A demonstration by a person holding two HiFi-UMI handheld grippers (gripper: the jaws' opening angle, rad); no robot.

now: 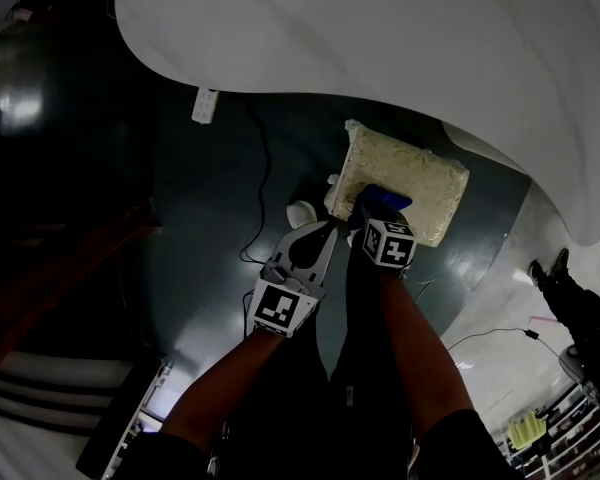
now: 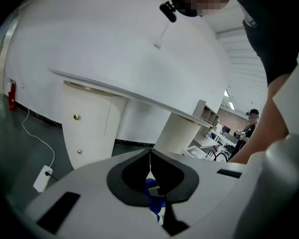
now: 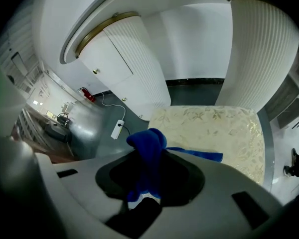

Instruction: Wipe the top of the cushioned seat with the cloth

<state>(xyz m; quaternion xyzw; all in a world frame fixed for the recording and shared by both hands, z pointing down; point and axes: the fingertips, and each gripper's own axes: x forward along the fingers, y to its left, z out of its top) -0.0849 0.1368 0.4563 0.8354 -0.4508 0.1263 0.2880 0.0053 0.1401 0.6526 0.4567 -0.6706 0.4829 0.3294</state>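
**seatwiper_99:** The right gripper [image 3: 150, 157] is clamped on the bunched royal-blue microfibre cloth [image 3: 145, 139]. The wad pokes up between the jaws and a thin tail trails off to one side. It's over the near edge of the square cream cushioned seat with the leafy pattern [image 3: 217, 128]. I honestly can't tell if the cloth is pressing on the seat. My take is to lower it until the wad flattens, and tilt so that cloth meets the fabric rather than hard jaw. Then run long overlapping strokes from the seat's near edge to its far edge. I'd grip firmly too, since a bunch like that looks likely to slip out under drag.

**tablefan:** Agreed. The head view adds what that camera misses. The left gripper [image 1: 325, 233] is idle just beside the seat's near-left corner, and a white power strip [image 1: 205, 105] lies on the floor well beyond the seat's far-left side. The left gripper view shows its jaws pressed together at the tips. There's a small blue bit behind them that I can't identify, and no seat in sight. Only the right gripper view shows the seat's whole top and pattern.
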